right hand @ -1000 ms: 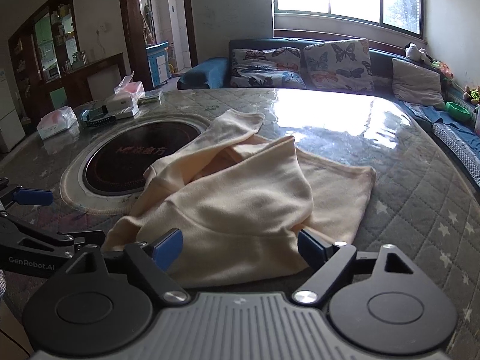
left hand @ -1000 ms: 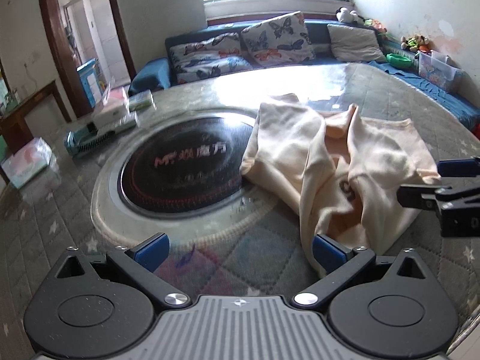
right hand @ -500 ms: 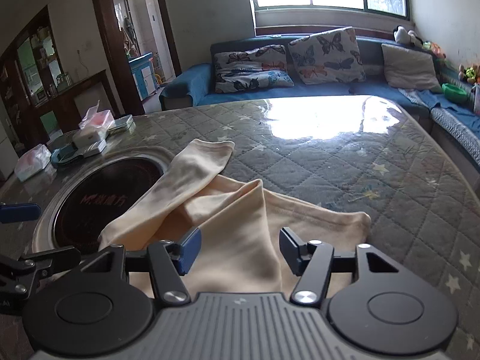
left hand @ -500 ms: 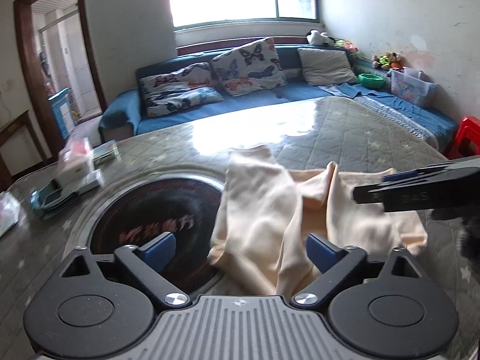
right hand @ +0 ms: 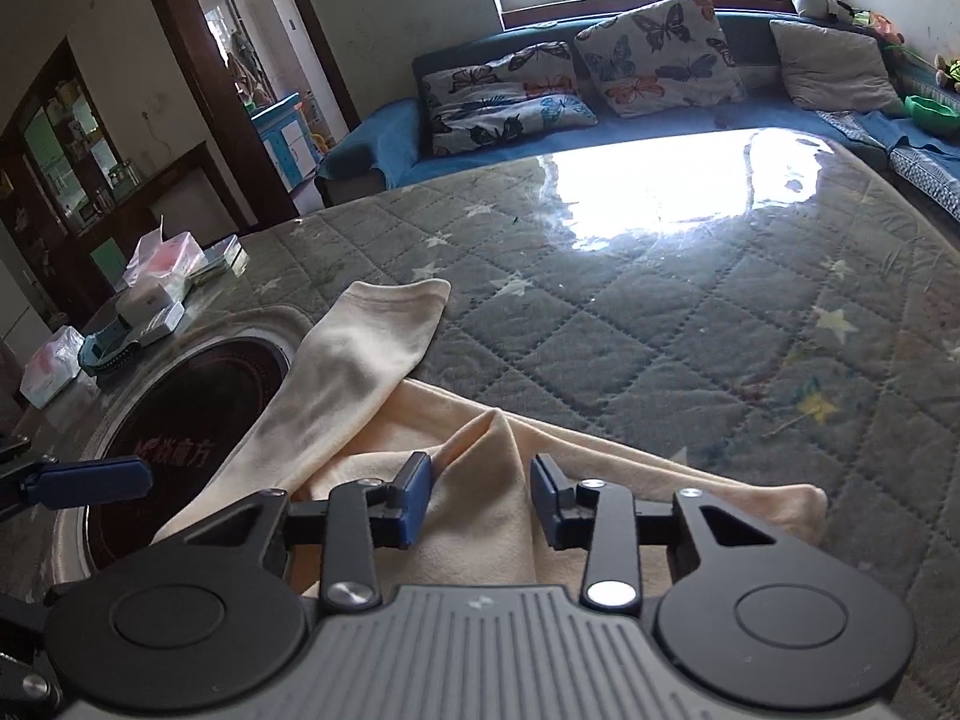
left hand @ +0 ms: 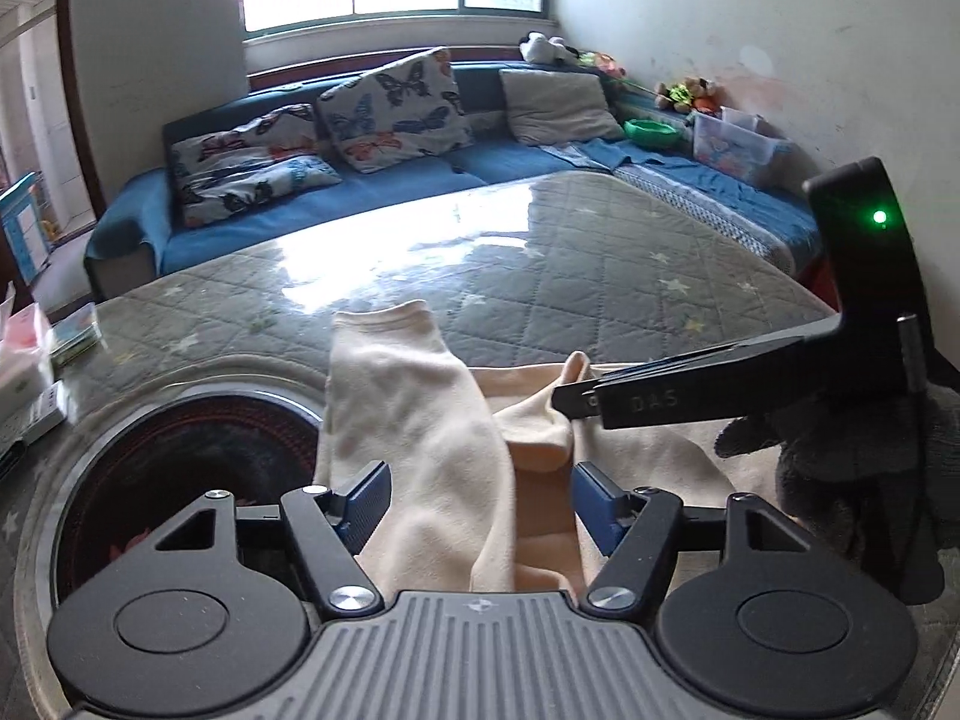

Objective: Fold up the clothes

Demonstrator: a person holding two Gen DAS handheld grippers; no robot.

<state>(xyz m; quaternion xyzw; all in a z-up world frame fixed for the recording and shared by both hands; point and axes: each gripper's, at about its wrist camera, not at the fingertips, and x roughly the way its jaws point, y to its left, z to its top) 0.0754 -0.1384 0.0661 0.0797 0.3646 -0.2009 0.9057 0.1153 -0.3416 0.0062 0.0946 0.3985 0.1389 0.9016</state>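
A cream garment (left hand: 420, 420) lies crumpled on the quilted table (left hand: 600, 276), one sleeve stretched toward the far side. My left gripper (left hand: 480, 501) is open, its blue pads either side of the sleeve and a fold of the body. My right gripper (right hand: 480, 498) is open but narrowed, its pads either side of a raised ridge of the cream garment (right hand: 372, 372). In the left wrist view the right gripper (left hand: 576, 402) comes in from the right, its fingertips at a raised fold, held by a gloved hand (left hand: 840, 468).
A round dark cooktop inset (right hand: 198, 414) sits in the table under the garment's left part. Boxes and tissue packs (right hand: 156, 276) stand at the table's left edge. A blue sofa with butterfly cushions (right hand: 600, 78) runs behind the table.
Both grippers have moved in low over the garment and narrowed their jaws around folds of it. The right gripper now reaches a raised fold near the middle.
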